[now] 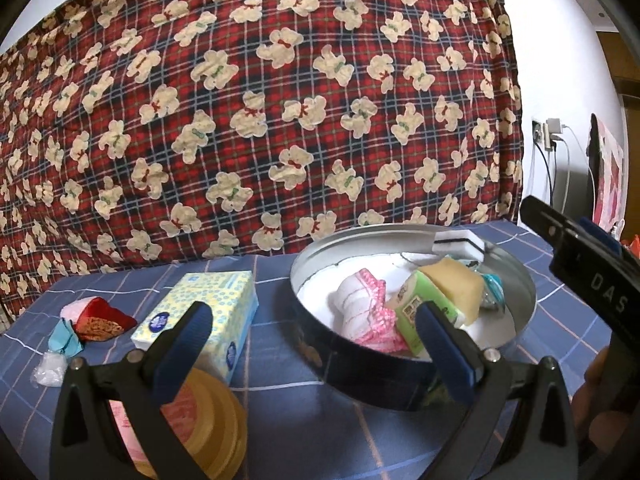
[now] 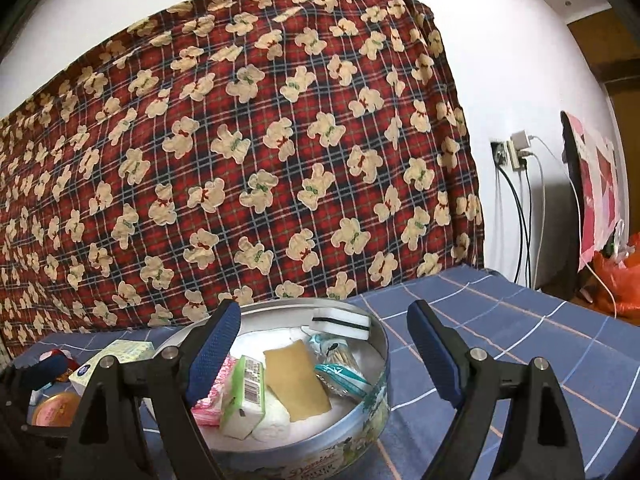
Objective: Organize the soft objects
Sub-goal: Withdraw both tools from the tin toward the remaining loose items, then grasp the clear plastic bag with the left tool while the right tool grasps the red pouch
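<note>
Left gripper (image 1: 316, 350) wide, empty | right gripper (image 2: 324, 354) wide, empty | tissue box (image 1: 200, 320) at 11 o'clock of left fingers, outside round tin (image 1: 360, 376) | light, crushable; best grasped across narrow sides.

A round tin (image 2: 376, 384) of shiny metal, its inside a dull silver, holds a matt yellow sponge (image 2: 294, 380) and a glossy green plastic packet (image 2: 244, 396). Beside the tin, a smooth cardboard tissue box (image 1: 200, 312) — all on a woven checked tablecloth (image 2: 500, 320), matt and soft.
</note>
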### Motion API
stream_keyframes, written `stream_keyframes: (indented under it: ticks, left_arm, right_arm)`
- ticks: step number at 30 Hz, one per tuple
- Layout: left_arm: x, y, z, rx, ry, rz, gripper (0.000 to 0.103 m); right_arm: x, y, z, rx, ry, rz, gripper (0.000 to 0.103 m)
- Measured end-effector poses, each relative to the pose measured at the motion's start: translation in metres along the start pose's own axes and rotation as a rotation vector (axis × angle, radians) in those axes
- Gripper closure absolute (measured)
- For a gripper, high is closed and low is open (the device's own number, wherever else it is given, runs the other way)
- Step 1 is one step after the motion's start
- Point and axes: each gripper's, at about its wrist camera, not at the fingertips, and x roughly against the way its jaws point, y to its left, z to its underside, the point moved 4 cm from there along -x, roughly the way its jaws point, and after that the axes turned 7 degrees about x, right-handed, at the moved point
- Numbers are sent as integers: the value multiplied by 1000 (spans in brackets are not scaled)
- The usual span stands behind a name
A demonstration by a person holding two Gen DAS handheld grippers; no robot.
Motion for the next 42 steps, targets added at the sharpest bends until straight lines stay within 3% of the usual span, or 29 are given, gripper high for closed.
stream_keyframes:
  ticks: [14,30,42]
  left_arm:
    - [17,39,3,14,-9,-42,0]
    - [26,113,5,60,6,-122,0]
    - [26,183,3,121,22,-210,0]
  right_arm:
    - [28,29,-1,1,-49,-1,16]
    - [40,136,10,63,-10,-211,16]
    - [38,211,13,130,-6,-307,16]
